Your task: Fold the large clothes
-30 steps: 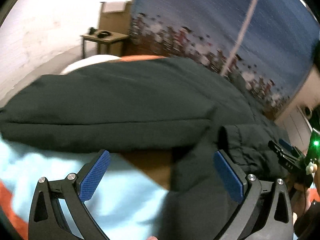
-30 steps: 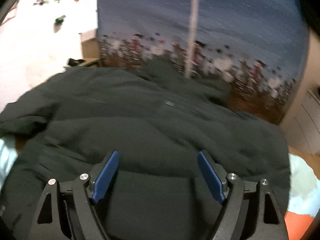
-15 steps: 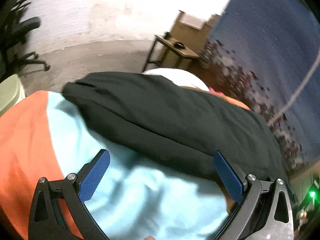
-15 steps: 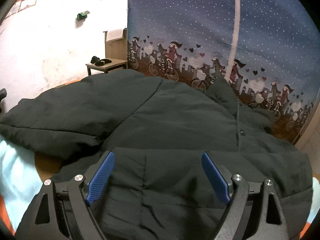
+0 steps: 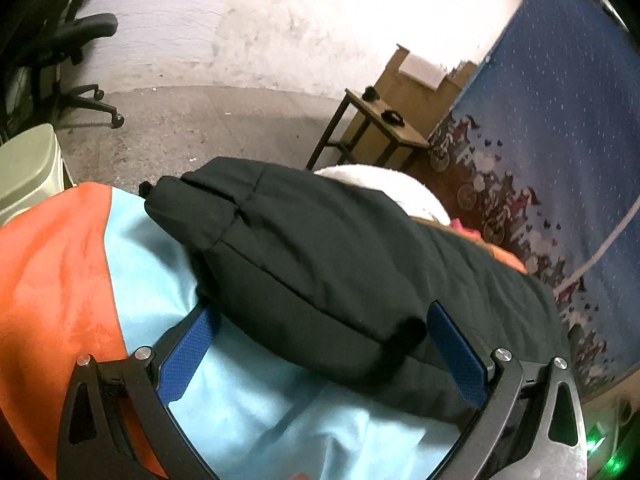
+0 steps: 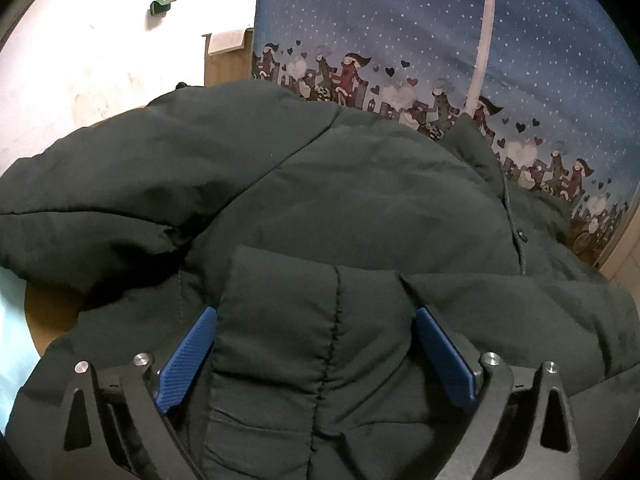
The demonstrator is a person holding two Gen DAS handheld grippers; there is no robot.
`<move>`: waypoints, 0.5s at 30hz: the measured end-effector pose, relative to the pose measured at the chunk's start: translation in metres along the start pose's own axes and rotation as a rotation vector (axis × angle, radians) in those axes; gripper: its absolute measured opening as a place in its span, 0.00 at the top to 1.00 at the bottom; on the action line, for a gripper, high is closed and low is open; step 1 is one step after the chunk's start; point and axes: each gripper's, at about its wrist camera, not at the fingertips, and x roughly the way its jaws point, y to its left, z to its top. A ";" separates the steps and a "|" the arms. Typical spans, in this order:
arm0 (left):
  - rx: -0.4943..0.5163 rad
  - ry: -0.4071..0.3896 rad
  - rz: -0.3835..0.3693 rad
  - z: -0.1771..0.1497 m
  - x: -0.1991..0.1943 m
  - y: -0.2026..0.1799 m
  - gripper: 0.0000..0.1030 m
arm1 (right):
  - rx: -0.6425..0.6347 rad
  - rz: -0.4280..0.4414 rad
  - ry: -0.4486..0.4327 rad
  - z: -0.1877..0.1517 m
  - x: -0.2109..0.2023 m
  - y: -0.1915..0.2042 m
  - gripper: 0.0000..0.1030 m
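Note:
A large dark green padded jacket (image 6: 360, 184) lies spread on a bed. In the left wrist view its sleeve (image 5: 304, 248) stretches out over the light blue and orange cover (image 5: 280, 432). My left gripper (image 5: 320, 344) is open, its blue pads either side of the sleeve's lower edge. My right gripper (image 6: 316, 340) is open, with a raised fold of the jacket's hem (image 6: 320, 320) between its pads.
A blue printed cloth (image 6: 400, 32) hangs behind the bed. A small wooden side table (image 5: 380, 128) and a cardboard box (image 5: 416, 84) stand by the white wall. Office chairs (image 5: 68, 52) and a pale bin (image 5: 28, 164) are on the floor at left. A white pillow (image 5: 384, 184) lies beyond the sleeve.
My left gripper has swung left and moved up to the sleeve. My right gripper has moved forward and down, so a fold of the hem now sits between its pads.

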 end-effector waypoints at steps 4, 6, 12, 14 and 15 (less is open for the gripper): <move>-0.082 -0.024 -0.035 0.007 0.001 0.010 0.02 | 0.009 0.010 -0.005 -0.003 0.001 0.000 0.00; -0.129 -0.034 -0.049 0.013 0.000 0.017 0.02 | 0.009 0.010 -0.006 -0.003 0.001 0.000 0.00; -0.138 -0.062 0.002 0.019 -0.004 0.022 0.34 | 0.011 0.013 -0.006 -0.003 0.001 0.001 0.00; -0.117 -0.051 0.027 0.019 -0.002 0.024 0.62 | 0.009 0.011 -0.008 -0.003 0.002 0.001 0.00; -0.111 -0.045 0.038 0.019 0.000 0.025 0.64 | 0.009 0.011 -0.007 -0.003 0.002 0.001 0.00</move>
